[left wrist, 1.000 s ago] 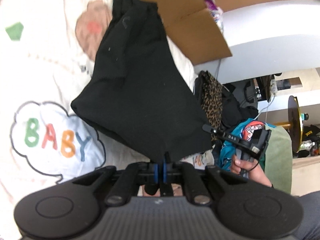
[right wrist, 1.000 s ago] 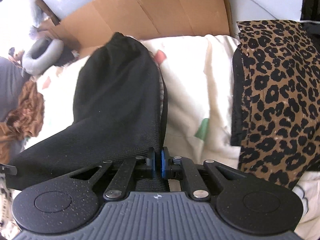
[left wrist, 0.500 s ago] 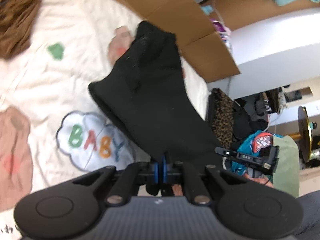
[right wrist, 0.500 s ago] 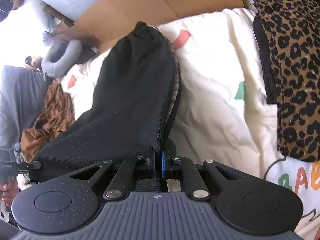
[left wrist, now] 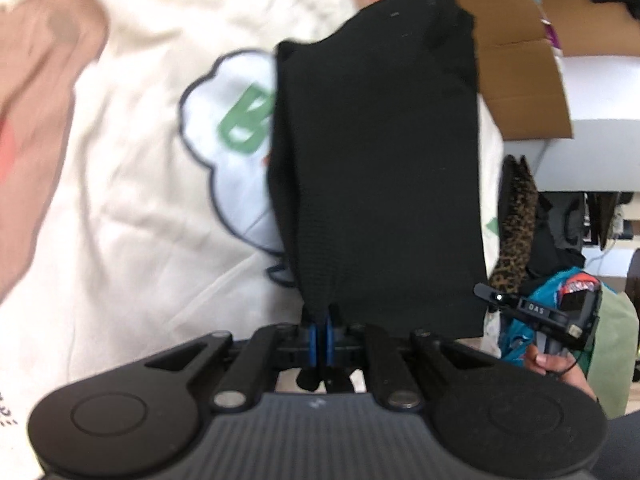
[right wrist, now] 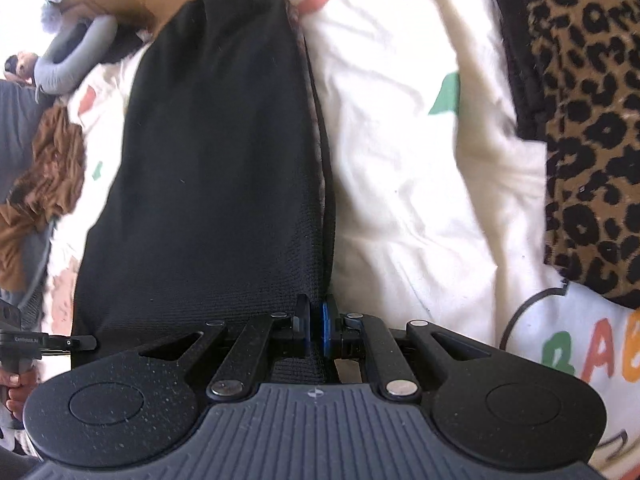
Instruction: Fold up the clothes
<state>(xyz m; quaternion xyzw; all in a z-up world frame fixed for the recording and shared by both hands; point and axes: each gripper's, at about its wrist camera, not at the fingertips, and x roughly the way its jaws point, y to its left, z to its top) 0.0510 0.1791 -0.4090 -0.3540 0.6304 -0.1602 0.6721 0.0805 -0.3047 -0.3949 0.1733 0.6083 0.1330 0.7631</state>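
Plainly, hidden parts: the near hem of the black garment disappears between and behind each tool's jaws, so its underside cannot be seen.
Left gripper: blue pads pressed together, pinching the garment's near edge; cloth runs ahead of the jaws and off to their right.
Right gripper: pads pinching the same garment at its near right corner; cloth spreads ahead and left of the jaws.
Garment's place: held over the cream blanket; whether its far end touches is hard to tell.
Left view only: right tool seen from outside, right of the jaws; blurred green letter partly covered.
Right view only: leopard-print cloth right of the jaws, cut off by the frame; brown cloth far left; blanket.
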